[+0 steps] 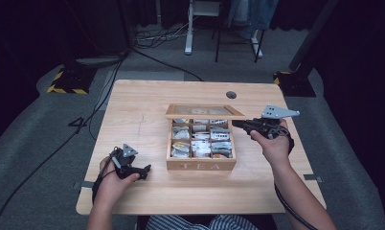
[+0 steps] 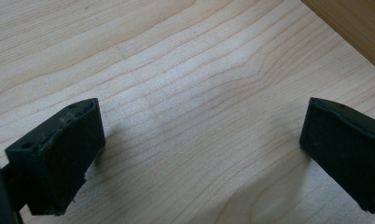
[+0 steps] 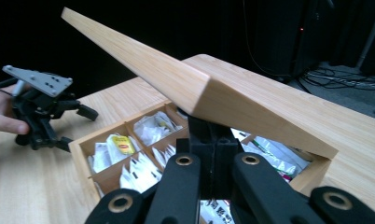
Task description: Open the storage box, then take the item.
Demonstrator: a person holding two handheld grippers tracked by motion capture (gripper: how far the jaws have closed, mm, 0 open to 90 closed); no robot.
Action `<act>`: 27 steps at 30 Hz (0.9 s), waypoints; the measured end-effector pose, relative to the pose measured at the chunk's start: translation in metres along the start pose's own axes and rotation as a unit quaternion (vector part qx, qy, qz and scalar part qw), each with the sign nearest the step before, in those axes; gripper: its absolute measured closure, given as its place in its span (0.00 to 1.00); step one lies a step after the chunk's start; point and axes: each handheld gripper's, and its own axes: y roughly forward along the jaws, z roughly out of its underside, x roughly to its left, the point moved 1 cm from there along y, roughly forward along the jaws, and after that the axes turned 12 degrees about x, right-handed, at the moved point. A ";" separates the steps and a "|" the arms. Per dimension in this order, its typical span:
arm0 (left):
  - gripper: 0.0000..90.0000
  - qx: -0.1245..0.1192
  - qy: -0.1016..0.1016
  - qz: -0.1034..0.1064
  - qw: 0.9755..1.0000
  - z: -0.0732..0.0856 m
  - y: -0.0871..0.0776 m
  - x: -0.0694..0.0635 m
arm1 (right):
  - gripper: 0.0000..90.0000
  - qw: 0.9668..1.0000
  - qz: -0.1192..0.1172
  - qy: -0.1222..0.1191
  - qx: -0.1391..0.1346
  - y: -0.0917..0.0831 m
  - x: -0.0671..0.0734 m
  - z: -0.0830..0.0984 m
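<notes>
We hold the right hand-held gripper (image 1: 239,123) closed under the tea box (image 1: 201,165) lid (image 1: 205,111) – half raised, left hand-held gripper (image 1: 143,171) wide over the counter (image 1: 138,100).

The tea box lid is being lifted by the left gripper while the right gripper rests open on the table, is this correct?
Not quite: the sides are swapped. The right gripper, jaws shut, props up the lid of the tea box, as the right gripper view shows. The left gripper rests open on the table.
</notes>
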 end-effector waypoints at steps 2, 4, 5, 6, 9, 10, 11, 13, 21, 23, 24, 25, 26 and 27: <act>0.01 -0.001 0.002 0.000 1.000 0.000 0.000 0.000 | 1.00 1.000 0.004 -0.003 0.002 0.001 -0.002 -0.001; 0.01 -0.001 0.004 -0.001 1.000 0.000 0.000 0.000 | 1.00 1.000 0.005 -0.003 0.004 0.002 -0.002 -0.002; 0.01 -0.001 0.004 -0.001 1.000 0.000 0.000 0.000 | 1.00 1.000 0.005 -0.003 0.004 0.002 -0.002 -0.002; 0.01 -0.001 0.002 0.001 1.000 0.000 0.000 -0.001 | 1.00 1.000 0.005 -0.001 0.003 0.002 -0.003 0.000; 0.02 -0.001 0.004 0.005 1.000 0.001 -0.001 -0.001 | 1.00 1.000 0.005 0.004 0.000 0.000 -0.002 0.003; 0.03 -0.003 0.006 0.005 1.000 0.001 -0.001 -0.001 | 1.00 1.000 0.006 0.003 -0.002 -0.001 -0.002 0.004; 0.04 -0.003 0.006 0.005 1.000 0.001 -0.001 -0.001 | 1.00 1.000 0.004 0.003 -0.002 -0.001 -0.002 0.004; 0.07 -0.007 0.008 0.006 1.000 0.001 -0.002 -0.002 | 1.00 1.000 0.004 0.003 -0.003 -0.001 -0.002 0.003; 0.28 -0.004 0.008 0.026 1.000 -0.002 -0.020 -0.011 | 1.00 1.000 0.002 -0.006 -0.002 0.001 -0.001 0.004; 0.29 -0.009 0.008 0.029 1.000 -0.003 -0.025 -0.013 | 1.00 1.000 0.001 -0.017 0.005 0.002 -0.001 0.005; 0.29 -0.012 0.005 0.033 0.999 -0.003 -0.026 -0.014 | 1.00 1.000 -0.007 -0.014 0.005 0.002 -0.002 0.006; 0.29 -0.014 0.001 0.040 0.999 -0.004 -0.028 -0.015 | 1.00 1.000 -0.011 -0.012 0.002 0.002 -0.003 0.006; 0.29 -0.014 0.001 0.040 0.999 -0.004 -0.028 -0.015 | 1.00 1.000 -0.011 -0.012 0.002 0.002 -0.003 0.006; 0.29 -0.012 0.000 0.039 0.999 -0.004 -0.028 -0.017 | 1.00 1.000 -0.012 -0.014 0.003 0.002 -0.004 0.005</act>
